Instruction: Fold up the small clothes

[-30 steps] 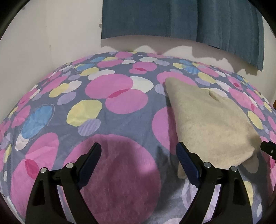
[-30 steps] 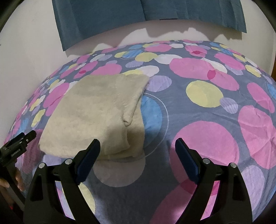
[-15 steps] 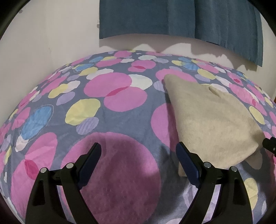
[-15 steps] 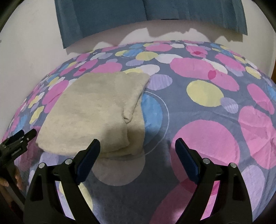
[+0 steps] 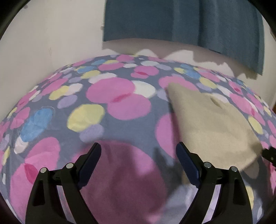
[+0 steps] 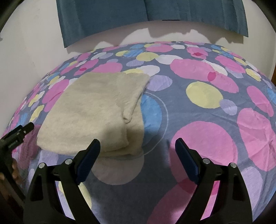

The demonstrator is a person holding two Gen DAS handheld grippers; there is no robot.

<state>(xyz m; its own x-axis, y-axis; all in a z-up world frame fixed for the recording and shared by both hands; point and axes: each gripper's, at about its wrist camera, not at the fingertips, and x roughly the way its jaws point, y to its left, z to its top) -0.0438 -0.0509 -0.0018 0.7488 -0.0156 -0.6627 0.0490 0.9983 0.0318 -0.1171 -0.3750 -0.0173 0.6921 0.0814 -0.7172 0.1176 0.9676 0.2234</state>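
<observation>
1. Left gripper point(image 5: 138, 153): jaws stand wide, nothing between the blue pads; only the bedsheet point(image 5: 96, 120) shows in the gap. It occupies the lower centre of the left wrist frame, which is slightly blurred.
2. Right gripper point(image 6: 138, 149): jaws wide, nothing held. It hangs over the sheet at lower centre of the right wrist frame.
3. Cream garment point(image 6: 96, 112): folded, lying flat on the sheet, left of centre in the right wrist frame. One folded flap lies over its right side, and its lower edge sits just above the left pad's tip. In the left wrist frame it fills the right half, beside the right pad; contact with the pad cannot be told.
4. Sheet: grey-blue with pink, yellow, blue and lilac circles, filling most of both frames.
5. Blue curtain point(image 6: 155, 12): hangs on the pale wall point(image 6: 25, 43) at the top of both frames.
6. The left tool's black tip enters at the left edge of the right wrist frame, near the garment's lower left corner, with fingertips below it.
</observation>
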